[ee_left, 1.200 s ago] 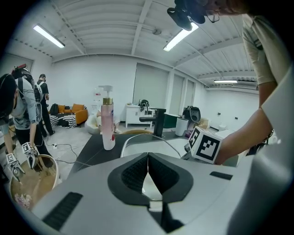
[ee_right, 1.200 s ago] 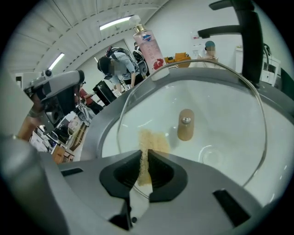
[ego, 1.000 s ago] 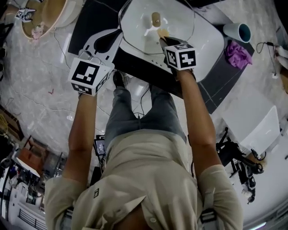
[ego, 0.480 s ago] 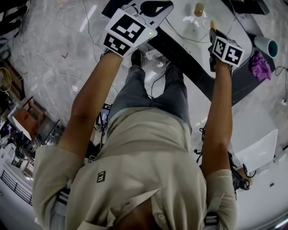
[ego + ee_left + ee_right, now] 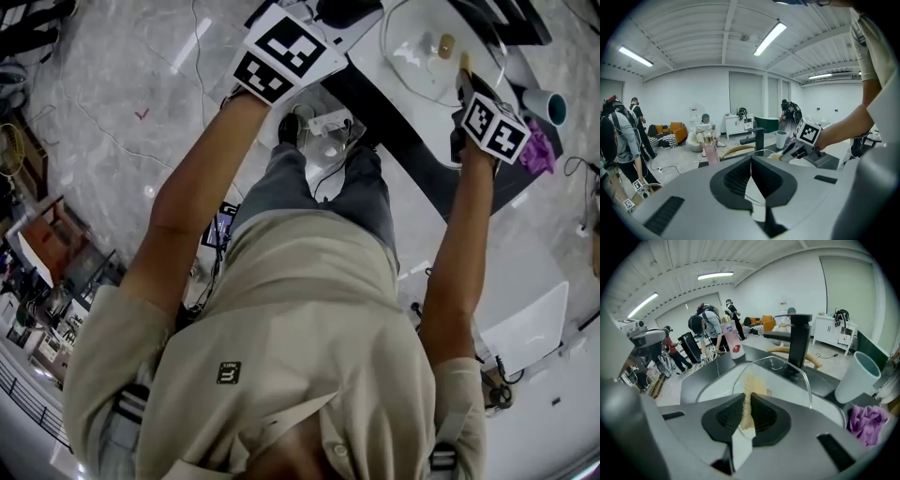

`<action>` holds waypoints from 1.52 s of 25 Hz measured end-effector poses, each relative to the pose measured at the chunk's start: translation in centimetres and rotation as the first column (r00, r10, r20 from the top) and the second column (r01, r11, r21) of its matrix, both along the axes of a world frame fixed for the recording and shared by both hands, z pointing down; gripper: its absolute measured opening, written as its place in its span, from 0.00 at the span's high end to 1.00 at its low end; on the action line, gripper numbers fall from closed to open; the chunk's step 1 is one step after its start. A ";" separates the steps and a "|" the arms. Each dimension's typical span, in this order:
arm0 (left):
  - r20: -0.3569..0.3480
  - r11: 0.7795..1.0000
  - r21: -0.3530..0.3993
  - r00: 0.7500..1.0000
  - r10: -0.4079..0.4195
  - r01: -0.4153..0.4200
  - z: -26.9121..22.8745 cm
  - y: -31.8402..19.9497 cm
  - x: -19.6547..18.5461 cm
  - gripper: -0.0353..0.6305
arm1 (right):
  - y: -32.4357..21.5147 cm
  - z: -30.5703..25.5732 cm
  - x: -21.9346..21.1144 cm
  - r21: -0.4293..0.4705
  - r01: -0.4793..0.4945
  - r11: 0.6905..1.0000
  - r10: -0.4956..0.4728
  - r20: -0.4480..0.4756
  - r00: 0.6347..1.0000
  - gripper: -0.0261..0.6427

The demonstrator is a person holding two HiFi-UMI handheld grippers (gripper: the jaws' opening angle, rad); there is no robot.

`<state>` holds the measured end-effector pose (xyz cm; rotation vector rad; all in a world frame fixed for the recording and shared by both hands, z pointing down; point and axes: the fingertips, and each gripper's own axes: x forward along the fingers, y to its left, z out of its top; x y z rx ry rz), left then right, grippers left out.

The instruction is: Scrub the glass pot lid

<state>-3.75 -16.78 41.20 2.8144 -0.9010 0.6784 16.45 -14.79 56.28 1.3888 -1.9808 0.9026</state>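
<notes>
Glass pot lid [image 5: 427, 61], scrubber [image 5: 749, 385] over white tray [image 5: 715, 387]

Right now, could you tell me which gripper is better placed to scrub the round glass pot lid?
Right. The right gripper clamps a tan fibrous scrub pad at the round glass pot lid; the left gripper looks shut on its rim, holding it.

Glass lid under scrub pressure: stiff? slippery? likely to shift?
Probably rigid and slick: the glass lid is clear and glinting. It may pivot, since the left gripper seems to pinch only its thin rim while the scrub pad presses its face.
</notes>
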 end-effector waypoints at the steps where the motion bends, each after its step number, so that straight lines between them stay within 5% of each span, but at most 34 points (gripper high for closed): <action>1: -0.003 1.000 0.012 1.000 0.004 -0.004 -0.7 0.0 -0.1 0.92 | 0.0 -1.1 0.0 0.020 -0.002 1.000 0.002 0.000 1.000 0.90; 12: -0.049 0.989 0.132 0.996 0.076 -0.069 -9.5 1.3 -0.5 0.92 | 2.0 -15.5 0.5 0.267 -0.051 0.962 0.052 0.002 0.999 0.90; 22: -0.094 0.973 0.202 0.987 0.128 -0.107 -15.9 4.2 -2.0 0.92 | 6.0 -30.7 -0.6 0.547 -0.058 0.835 0.059 0.015 0.998 0.90; 30: -0.121 0.965 0.242 0.984 0.133 -0.101 -18.6 6.2 -4.2 0.92 | 10.6 -36.5 -0.3 0.653 -0.056 0.756 0.104 -0.035 0.994 0.91; 38: -0.130 0.966 0.232 0.981 0.142 -0.109 -18.6 9.0 -6.1 0.92 | 13.7 -38.3 -0.9 0.674 -0.076 0.734 0.137 -0.038 0.990 0.91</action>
